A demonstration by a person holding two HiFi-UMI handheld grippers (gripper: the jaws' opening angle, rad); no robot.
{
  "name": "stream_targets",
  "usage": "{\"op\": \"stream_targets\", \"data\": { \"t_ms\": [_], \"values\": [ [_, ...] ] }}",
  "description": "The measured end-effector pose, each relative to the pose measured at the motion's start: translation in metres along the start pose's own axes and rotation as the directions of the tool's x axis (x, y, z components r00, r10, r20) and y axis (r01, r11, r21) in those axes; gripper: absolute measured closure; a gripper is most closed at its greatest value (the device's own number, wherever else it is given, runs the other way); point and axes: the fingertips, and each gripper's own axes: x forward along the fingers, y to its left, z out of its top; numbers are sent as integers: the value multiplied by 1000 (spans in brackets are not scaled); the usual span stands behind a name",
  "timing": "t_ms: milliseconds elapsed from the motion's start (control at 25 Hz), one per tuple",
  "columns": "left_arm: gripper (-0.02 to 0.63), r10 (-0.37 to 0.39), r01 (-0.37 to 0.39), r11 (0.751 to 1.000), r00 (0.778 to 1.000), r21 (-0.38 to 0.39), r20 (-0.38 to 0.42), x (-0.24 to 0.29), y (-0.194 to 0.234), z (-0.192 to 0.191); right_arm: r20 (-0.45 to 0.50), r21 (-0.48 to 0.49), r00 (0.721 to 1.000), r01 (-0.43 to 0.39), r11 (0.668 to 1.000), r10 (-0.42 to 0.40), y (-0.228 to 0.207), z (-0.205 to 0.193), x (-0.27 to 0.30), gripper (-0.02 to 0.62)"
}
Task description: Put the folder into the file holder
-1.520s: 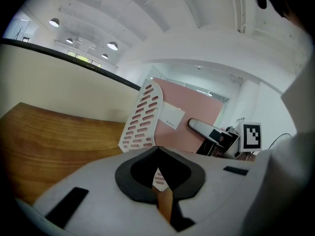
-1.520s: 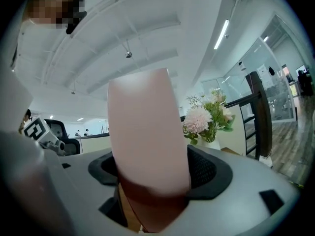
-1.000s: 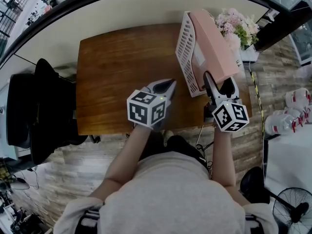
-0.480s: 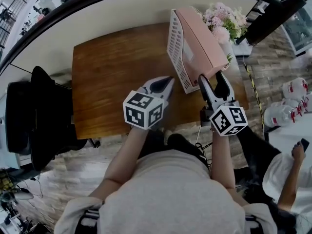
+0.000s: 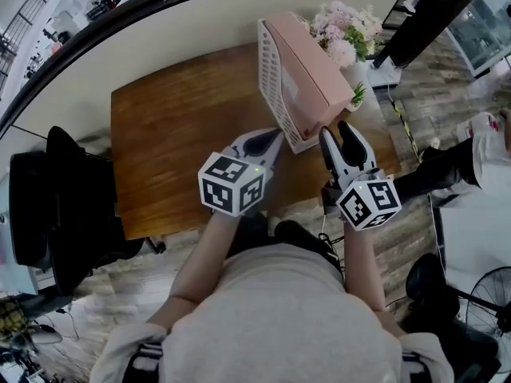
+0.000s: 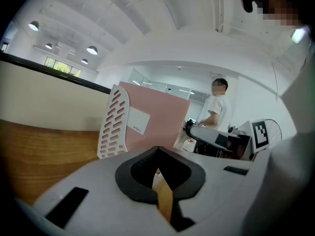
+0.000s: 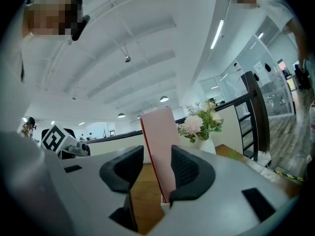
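The pink folder (image 5: 307, 62) stands upright in the white slotted file holder (image 5: 270, 86) at the back right of the wooden table (image 5: 176, 134). My right gripper (image 5: 337, 132) sits just short of the folder's near edge. Its jaws are closing with nothing between them. In the right gripper view the folder (image 7: 160, 146) stands beyond the gap of the right gripper (image 7: 157, 168). My left gripper (image 5: 267, 140) hovers over the table's front, left of the holder, shut and empty. The left gripper view shows the folder (image 6: 157, 117) and holder (image 6: 113, 122) ahead of the left gripper (image 6: 157, 149).
A vase of pink flowers (image 5: 343, 30) stands right behind the holder. A black office chair (image 5: 56, 190) is left of the table. A person (image 5: 479, 150) stands on the floor to the right, with a fan (image 5: 479, 309) nearer me.
My right gripper has drawn back a little from the folder and its jaws have narrowed. The left gripper has barely moved. A person has come closer on the right.
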Motion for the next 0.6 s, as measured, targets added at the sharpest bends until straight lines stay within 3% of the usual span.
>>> {"op": "stream_targets", "data": {
  "t_ms": [320, 600],
  "values": [
    [594, -16, 16, 999, 1000, 47, 2, 11, -14, 3, -16, -15, 999, -45, 999, 45, 13, -4, 0, 590],
    [595, -42, 46, 994, 998, 95, -47, 19, -25, -2, -53, -9, 996, -72, 997, 72, 22, -12, 1, 595]
  ]
}}
